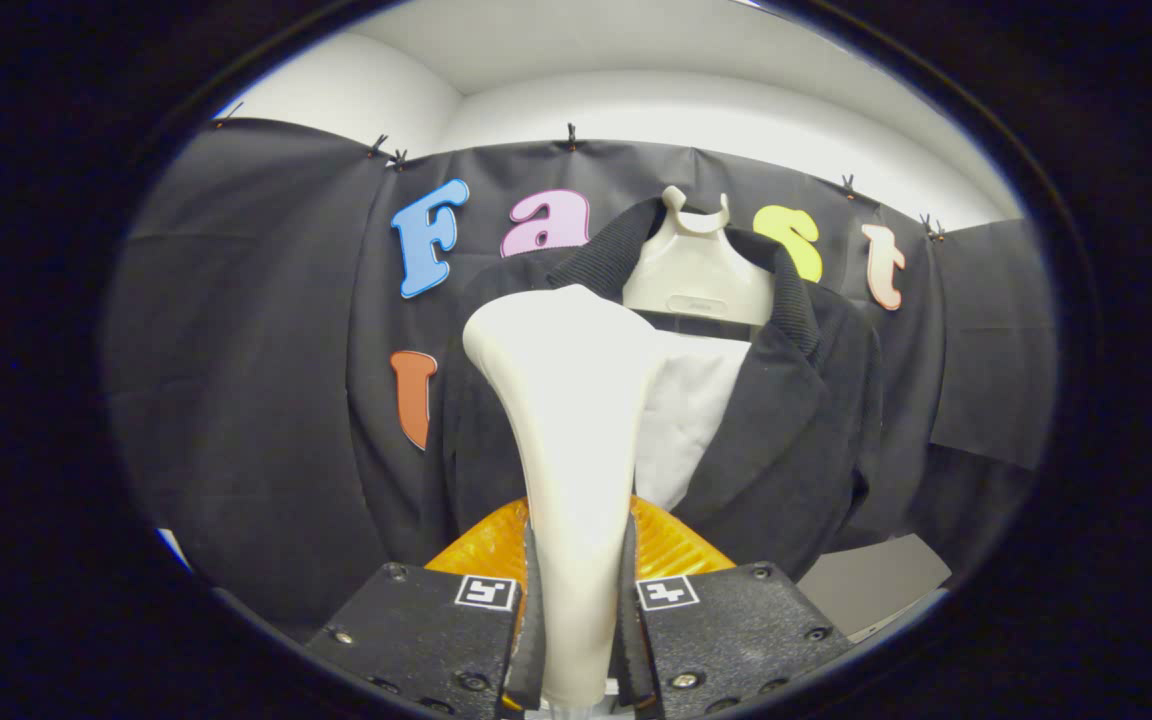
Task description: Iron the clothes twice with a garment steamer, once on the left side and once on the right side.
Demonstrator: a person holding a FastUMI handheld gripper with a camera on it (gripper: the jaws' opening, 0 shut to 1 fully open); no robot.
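My gripper (576, 590) is shut on the handle of a cream-white garment steamer (566, 400), both fingers pressing its narrow neck. The steamer stands upright between the fingers, and its wide head rises in front of the left half of the garment. A dark jacket (786, 430) with a ribbed collar hangs on a pale hanger (696, 270) against the booth's wall, beyond the steamer. A white inner panel (691, 410) shows between the jacket's lapels. The steamer head hides part of the left lapel; I cannot tell whether it touches the cloth.
An orange ribbed part (671, 545) sits low behind the fingers, at the steamer's base. Black cloth covers the wall behind the jacket, with white wall and ceiling above it. A grey surface (866, 585) lies low to the right, below the jacket's hem.
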